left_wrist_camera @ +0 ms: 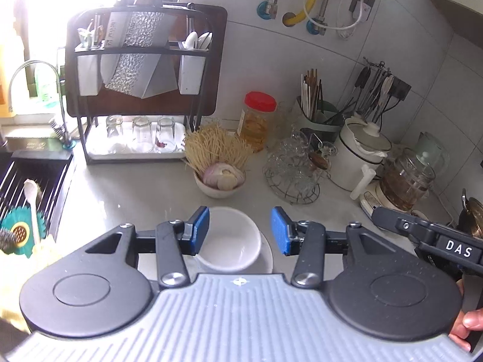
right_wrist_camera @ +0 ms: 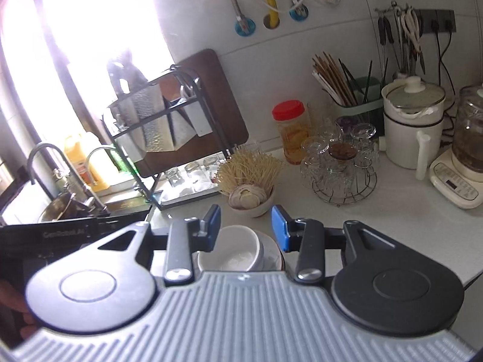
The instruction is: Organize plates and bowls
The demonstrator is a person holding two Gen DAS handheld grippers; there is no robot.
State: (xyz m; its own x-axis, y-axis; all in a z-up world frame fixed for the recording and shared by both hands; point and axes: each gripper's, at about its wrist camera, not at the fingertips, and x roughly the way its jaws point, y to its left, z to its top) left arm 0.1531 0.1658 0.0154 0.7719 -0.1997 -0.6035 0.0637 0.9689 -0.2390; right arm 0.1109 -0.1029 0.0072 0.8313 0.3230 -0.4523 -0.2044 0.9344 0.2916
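Note:
A white bowl (left_wrist_camera: 232,241) sits inside a white plate (left_wrist_camera: 267,255) on the pale counter, just below and in front of both grippers. My left gripper (left_wrist_camera: 240,230) hovers above it, blue pads apart and holding nothing, though its left pad overlaps the bowl's rim in the picture. The right wrist view shows the same bowl (right_wrist_camera: 232,249) on its plate (right_wrist_camera: 273,252), with my right gripper (right_wrist_camera: 246,228) open and empty above it. The right gripper's black body (left_wrist_camera: 428,238) pokes in at the right edge of the left wrist view.
Behind the stack stands a small bowl of dry noodles and onion (left_wrist_camera: 219,178). A wire rack of glasses (left_wrist_camera: 291,172), a red-lidded jar (left_wrist_camera: 258,120), a white pot (left_wrist_camera: 362,154) and a blender (left_wrist_camera: 404,181) line the right. A black dish rack (left_wrist_camera: 142,90) and the sink (left_wrist_camera: 33,181) are left.

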